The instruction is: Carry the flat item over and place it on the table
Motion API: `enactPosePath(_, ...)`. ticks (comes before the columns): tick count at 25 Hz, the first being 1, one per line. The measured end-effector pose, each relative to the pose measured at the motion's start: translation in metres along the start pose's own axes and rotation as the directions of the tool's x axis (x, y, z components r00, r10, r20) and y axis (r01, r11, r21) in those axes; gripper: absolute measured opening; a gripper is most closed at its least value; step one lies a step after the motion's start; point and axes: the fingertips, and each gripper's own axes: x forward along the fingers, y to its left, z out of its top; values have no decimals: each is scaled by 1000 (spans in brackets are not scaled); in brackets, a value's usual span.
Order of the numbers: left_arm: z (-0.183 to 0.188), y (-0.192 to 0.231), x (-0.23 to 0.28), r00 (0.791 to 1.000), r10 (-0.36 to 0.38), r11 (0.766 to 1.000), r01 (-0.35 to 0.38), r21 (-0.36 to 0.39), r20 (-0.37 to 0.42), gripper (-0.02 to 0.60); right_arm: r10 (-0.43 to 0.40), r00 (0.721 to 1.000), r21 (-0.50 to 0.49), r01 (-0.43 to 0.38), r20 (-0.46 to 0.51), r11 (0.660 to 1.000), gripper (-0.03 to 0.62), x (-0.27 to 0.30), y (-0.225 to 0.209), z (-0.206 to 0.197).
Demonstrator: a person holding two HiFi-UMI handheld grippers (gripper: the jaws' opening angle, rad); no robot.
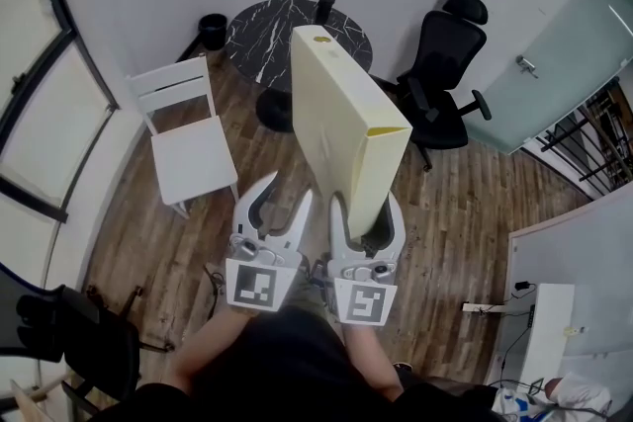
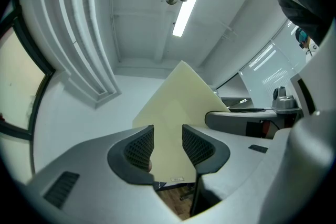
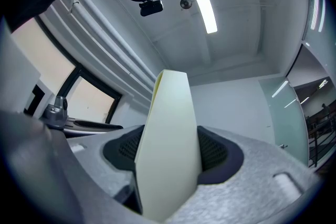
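In transit: flat item (image 1: 336, 104) aloft
The right tongs (image 1: 366, 214) clamp the flat item upright, well apart from the round bench (image 1: 257, 30); the left tongs (image 1: 285, 198) stand wide, empty. Next, likely: carry it over, lay it down.

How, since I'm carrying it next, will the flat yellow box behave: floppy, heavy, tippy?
Probably stiff: the flat yellow box stands unbent from the right claw, gripped at one end only. Likely light, since one claw bears it. Narrow edge: apt to tip if stood.
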Motion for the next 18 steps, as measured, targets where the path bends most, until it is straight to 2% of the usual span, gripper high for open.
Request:
enactPosePath(2,-2,2,0,1000,7,1000,-7,-1,-4,147,3,1000,3,-3,-4,1000,282,2,0,-2)
enactPosePath(11,-11,11,1,999,23,1000,-23,2,-24,112,16,999,14,-16,-27,1000,282,9,7,-13)
enactPosePath(18,-18,14,2,999,27,1000,-27,0,-44,43,19,999,21,-18,-32,1000,282,11,6,-17)
